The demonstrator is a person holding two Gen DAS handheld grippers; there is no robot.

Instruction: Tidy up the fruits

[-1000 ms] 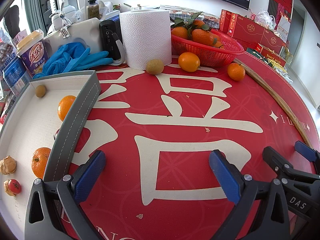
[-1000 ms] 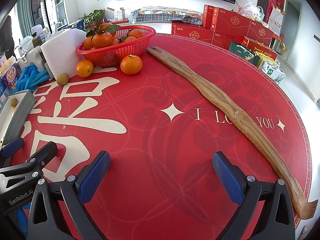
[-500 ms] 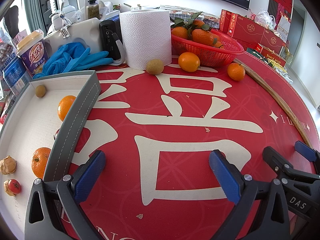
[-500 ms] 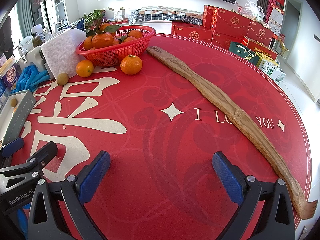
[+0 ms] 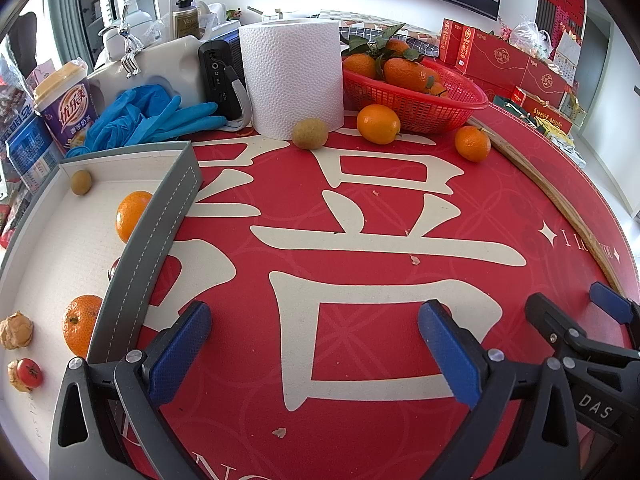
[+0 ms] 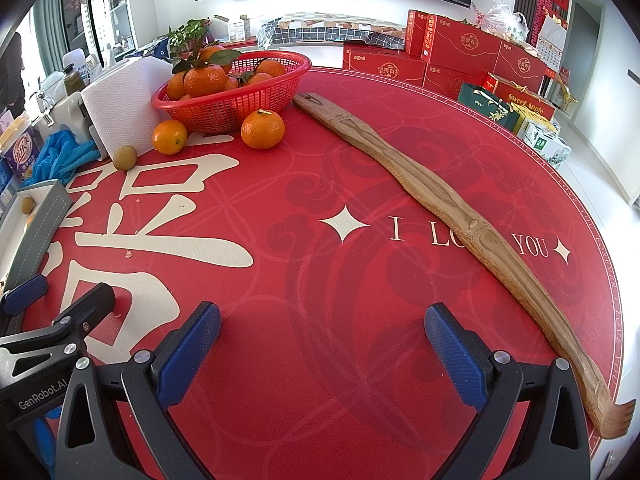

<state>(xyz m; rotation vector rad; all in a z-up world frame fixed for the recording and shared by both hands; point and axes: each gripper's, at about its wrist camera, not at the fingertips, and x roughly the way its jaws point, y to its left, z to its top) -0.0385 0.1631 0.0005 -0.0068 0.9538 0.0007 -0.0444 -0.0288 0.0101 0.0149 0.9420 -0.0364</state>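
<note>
Both the left hand-held gripper point(image 5: 314, 342) and the right hand-held gripper point(image 6: 322, 344) are held spread and empty; the round loose orange mandarin point(image 6: 263, 129) (upper left of the right-wrist frame) is judged nearer the right.

Reading off the red mat point(image 6: 360, 280): "I LO… YOU" in cream letters at 3 o'clock, middle letters hidden under a wooden stick point(image 6: 440, 196); "YOU FOREVER" faint along the rim. Big cream Chinese character at 9 o'clock. "GenRobot.AI" on the left gripper point(image 6: 44, 394) body, low at 8 o'clock. "DAS" on the right gripper point(image 5: 596, 406), 4 o'clock. "Sweet Apple" on a red box point(image 6: 528, 106), 2 o'clock. Chinese script on the purple cup point(image 5: 70, 114), 10 o'clock.
</note>
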